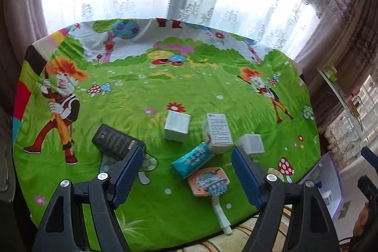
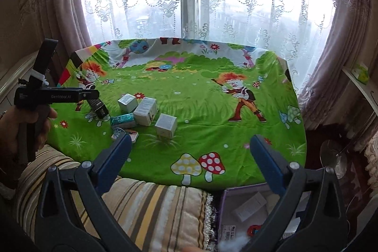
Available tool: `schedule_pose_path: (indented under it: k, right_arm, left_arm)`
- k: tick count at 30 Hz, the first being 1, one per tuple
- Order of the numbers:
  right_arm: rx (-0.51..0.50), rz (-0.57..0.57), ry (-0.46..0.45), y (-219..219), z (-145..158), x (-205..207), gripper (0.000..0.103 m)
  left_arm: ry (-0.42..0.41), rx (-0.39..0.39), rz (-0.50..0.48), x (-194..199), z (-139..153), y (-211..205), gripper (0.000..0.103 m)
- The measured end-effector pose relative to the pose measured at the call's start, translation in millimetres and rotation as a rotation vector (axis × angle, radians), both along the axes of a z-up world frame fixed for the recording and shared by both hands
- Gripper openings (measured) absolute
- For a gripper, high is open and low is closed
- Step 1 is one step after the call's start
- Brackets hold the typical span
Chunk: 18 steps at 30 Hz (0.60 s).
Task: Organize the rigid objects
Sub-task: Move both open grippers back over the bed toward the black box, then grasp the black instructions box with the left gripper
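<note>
Here in the left wrist view we see our left gripper (image 1: 187, 163) spread wide, holding nothing, over the teal packet (image 1: 192, 160) (boxes sit close by). In the right wrist view, our right gripper (image 2: 190, 148) is spread too, and a white cube box (image 2: 166, 126) sits on the green cloth (image 2: 200, 98).

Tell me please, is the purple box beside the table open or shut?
Open: the purple box shows its inside from above, with a small white carton lying in it.

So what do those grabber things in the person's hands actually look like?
Each is a hand-held tool with dark grey plastic arms, silver screws, and two flat blue textured fingers. Seen from the side, the left gripper is black, with white lettering on its body and a white strap.
</note>
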State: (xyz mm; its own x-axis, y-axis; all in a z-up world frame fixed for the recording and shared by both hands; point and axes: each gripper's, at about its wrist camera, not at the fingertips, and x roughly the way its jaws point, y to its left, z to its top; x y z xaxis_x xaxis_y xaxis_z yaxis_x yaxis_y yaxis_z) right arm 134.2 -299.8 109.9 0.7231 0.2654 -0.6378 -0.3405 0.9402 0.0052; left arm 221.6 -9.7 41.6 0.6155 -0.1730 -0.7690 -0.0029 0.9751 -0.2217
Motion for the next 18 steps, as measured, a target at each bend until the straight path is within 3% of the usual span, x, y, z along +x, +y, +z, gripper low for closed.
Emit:
schedule_pose_path:
  k: [5,9,18]
  right_arm:
    - [-0.015,0.075,0.068,41,-8,20,0.101]
    - [-0.03,0.139,0.12,74,-18,35,0.101]
    - [-0.027,0.224,0.251,129,-44,72,0.101]
  left_arm:
    - [0.036,0.027,0.081,17,-11,41,0.08]
    - [0.086,0.071,0.09,35,-25,63,0.084]
    - [0.179,0.2,-0.044,66,-77,62,0.087]
